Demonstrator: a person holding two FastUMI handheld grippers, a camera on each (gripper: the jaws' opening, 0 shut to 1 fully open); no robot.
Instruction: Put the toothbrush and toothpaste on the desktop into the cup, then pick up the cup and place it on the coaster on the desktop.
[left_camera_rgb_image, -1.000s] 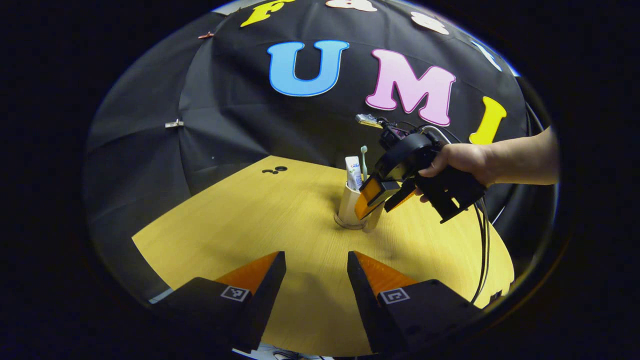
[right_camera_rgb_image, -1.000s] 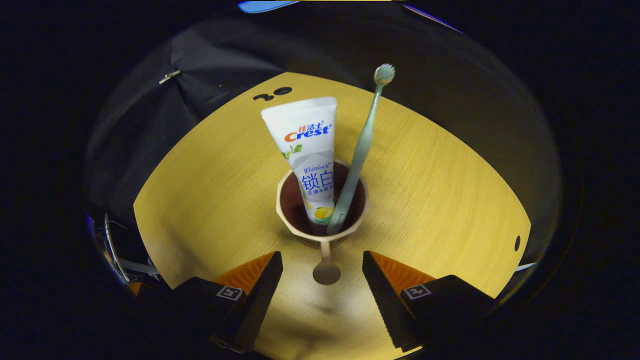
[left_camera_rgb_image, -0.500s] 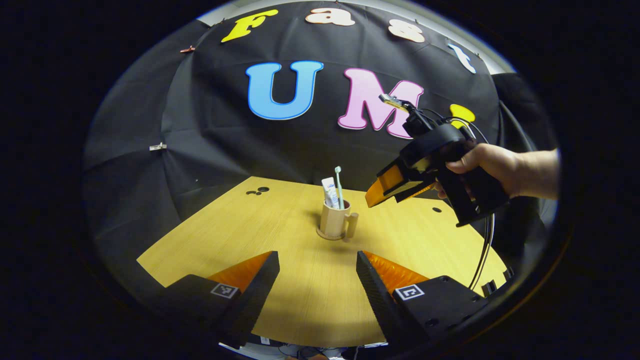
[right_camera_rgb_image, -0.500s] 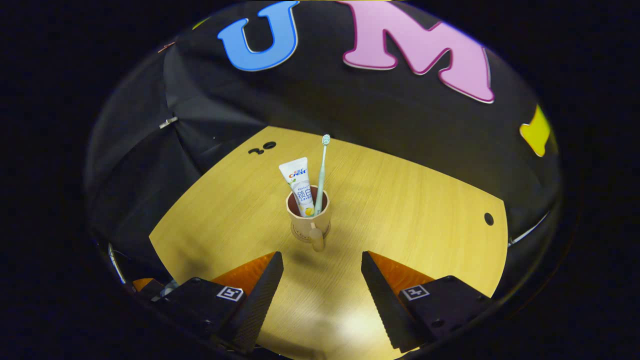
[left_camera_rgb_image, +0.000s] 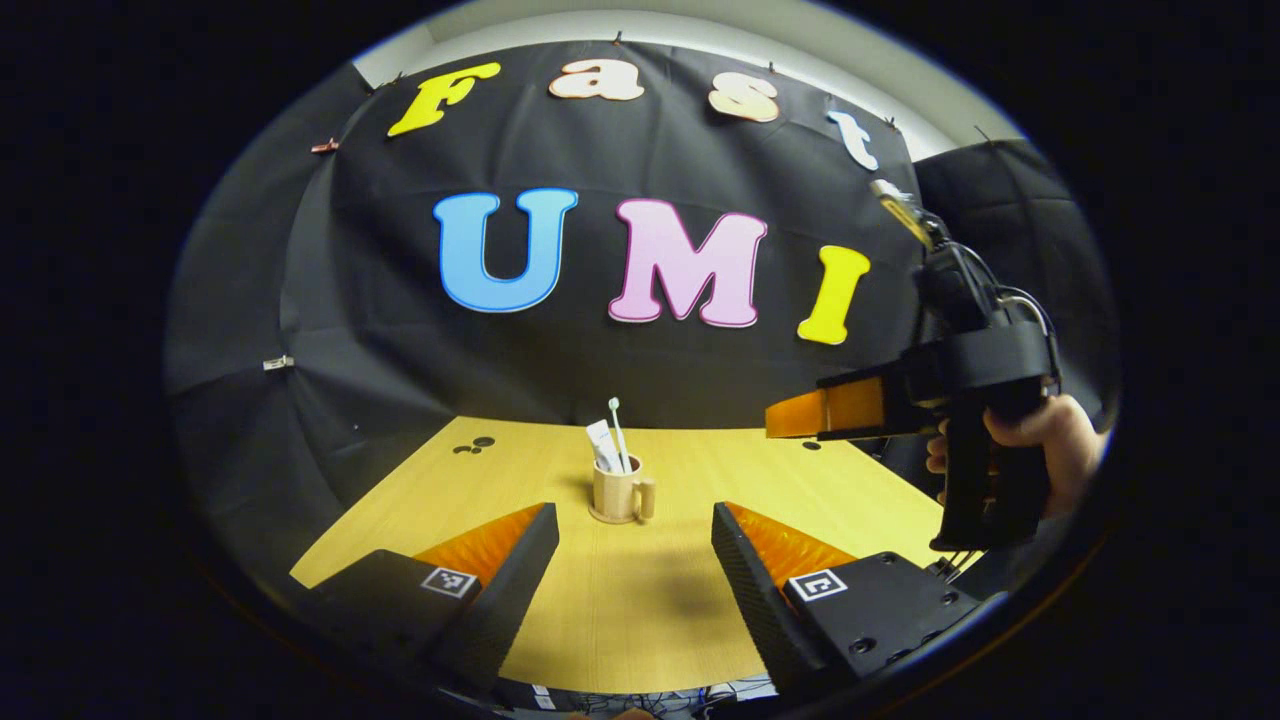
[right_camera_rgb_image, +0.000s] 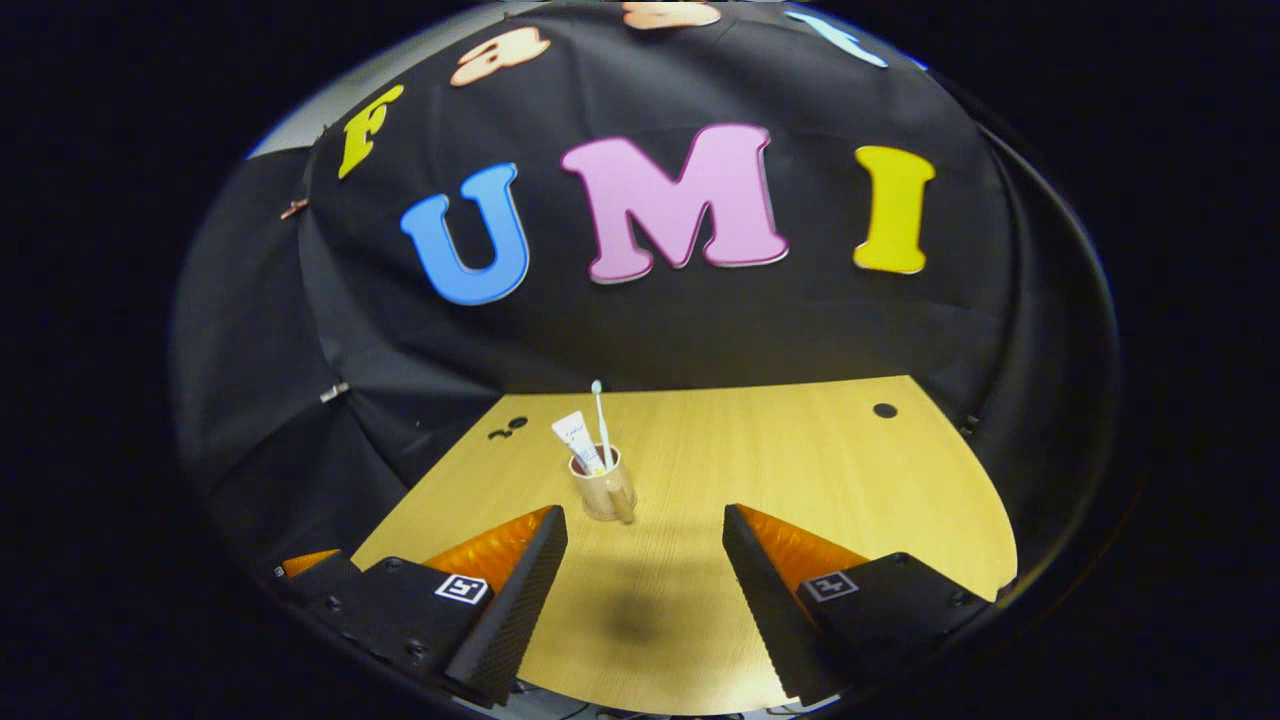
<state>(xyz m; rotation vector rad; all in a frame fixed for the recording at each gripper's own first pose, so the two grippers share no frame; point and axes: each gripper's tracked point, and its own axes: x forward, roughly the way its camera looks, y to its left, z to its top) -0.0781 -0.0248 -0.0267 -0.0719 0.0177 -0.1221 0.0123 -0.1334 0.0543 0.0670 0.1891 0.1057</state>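
ahead of my jaws, cup (right_camera_rgb_image: 603, 490) with toothbrush (right_camera_rgb_image: 600, 420) and toothpaste (right_camera_rgb_image: 574, 438) now farther off; both jaws wide, empty, pulled back; task looks done.

We see a light wooden tabletop (left_camera_rgb_image: 560, 610) with round holes, and a beige handled cup (left_camera_rgb_image: 617, 492) standing upright near its middle, on a barely visible round coaster (left_camera_rgb_image: 606, 518); bare wood surrounds it.

Toothpaste tube (right_camera_rgb_image: 576, 441), centre-left of right gripper view: printing too small to read. Square coded markers (left_camera_rgb_image: 444, 582) on gripper finger bases, lower frame: patterns only, no legible text or numbers anywhere.
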